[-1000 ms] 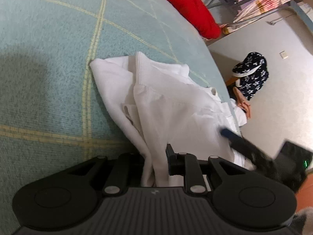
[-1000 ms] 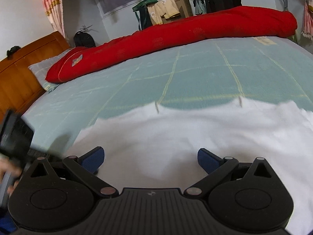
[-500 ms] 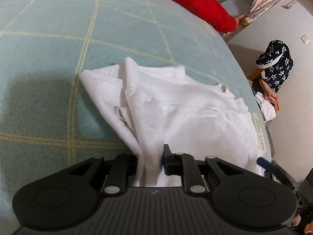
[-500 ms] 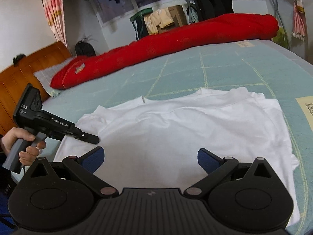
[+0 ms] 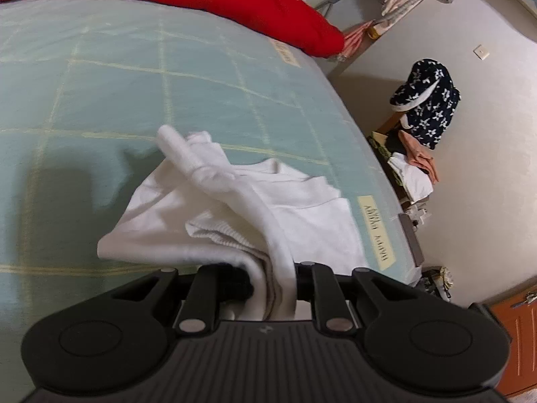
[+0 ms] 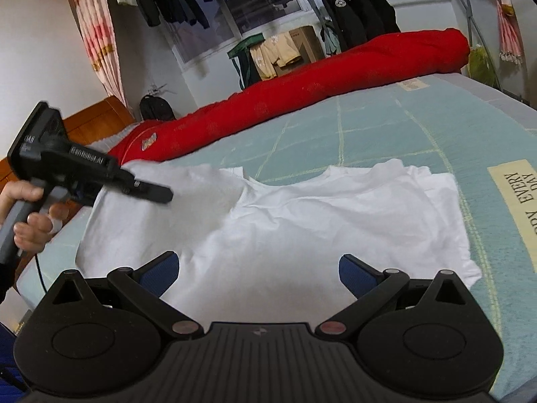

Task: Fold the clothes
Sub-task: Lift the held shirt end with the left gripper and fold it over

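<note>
The left tool (image 5: pixel 273 288) was pinching a bunched fold of the white T-shirt (image 5: pixel 235 208), its jaws pressed close on several layers of cloth that ran up between them. They had been drawing a little tighter on that fold just beforehand. From the grip the fabric trailed away over the bed (image 5: pixel 134 94), one rolled edge standing up off the bedcover and the rest slack and creased beneath it. In the right wrist view the same tool (image 6: pixel 152 193), carried in the person's left hand (image 6: pixel 30 221), hung above the near-left corner of the shirt with cloth draped from its tip.

The right tool (image 6: pixel 258 270) was spread wide and held nothing; its blue pads (image 6: pixel 355 270) stood either side of the lower part of the T-shirt (image 6: pixel 335 221), just over the cloth, and whether they grazed it could not be told. The shirt lay mostly flat on the pale green checked bedcover (image 6: pixel 386 127), neckline toward the long red bolster (image 6: pixel 302 100) at the far side and its right edge near a printed label (image 6: pixel 513 208) on the cover.

The step in hand looked like the first side fold: one side lifted to be carried across the body. The next move would likely call for laying that edge over toward the middle line, keeping it taut enough to land straight, while the free tool steadied or smoothed the flat part so it did not drag along.
</note>
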`<act>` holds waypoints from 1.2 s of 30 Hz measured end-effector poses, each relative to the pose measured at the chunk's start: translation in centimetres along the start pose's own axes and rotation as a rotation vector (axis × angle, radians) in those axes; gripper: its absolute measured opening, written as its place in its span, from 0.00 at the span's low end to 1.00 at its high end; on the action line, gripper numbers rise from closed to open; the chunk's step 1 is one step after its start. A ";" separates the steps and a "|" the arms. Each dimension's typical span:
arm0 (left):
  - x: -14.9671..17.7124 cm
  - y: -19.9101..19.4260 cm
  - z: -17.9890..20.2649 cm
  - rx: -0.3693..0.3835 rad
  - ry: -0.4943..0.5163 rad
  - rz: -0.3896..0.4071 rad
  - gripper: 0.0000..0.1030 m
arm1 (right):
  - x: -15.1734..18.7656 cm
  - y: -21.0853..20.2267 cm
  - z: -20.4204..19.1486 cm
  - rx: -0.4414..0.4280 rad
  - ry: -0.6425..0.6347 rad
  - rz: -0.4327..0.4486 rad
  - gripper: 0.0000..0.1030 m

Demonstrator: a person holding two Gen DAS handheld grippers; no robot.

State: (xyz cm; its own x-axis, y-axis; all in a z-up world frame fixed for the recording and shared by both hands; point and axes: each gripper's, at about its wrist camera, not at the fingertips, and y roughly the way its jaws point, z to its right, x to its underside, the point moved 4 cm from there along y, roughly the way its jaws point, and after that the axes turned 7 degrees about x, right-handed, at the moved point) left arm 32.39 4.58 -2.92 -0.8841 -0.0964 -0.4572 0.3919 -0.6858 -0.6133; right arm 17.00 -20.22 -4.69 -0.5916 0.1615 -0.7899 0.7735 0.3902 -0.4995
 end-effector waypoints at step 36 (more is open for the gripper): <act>0.6 15.8 11.9 -0.085 0.141 -0.165 0.15 | 0.6 -7.9 11.6 0.187 0.149 0.153 1.00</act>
State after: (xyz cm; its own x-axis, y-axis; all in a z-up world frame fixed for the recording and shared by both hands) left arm 35.01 -14.93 -5.20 -0.8960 0.1176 -0.4282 0.2704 -0.6205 -0.7361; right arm 13.19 -33.72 -5.40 -0.4806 0.3422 -0.8074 0.8769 0.1787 -0.4462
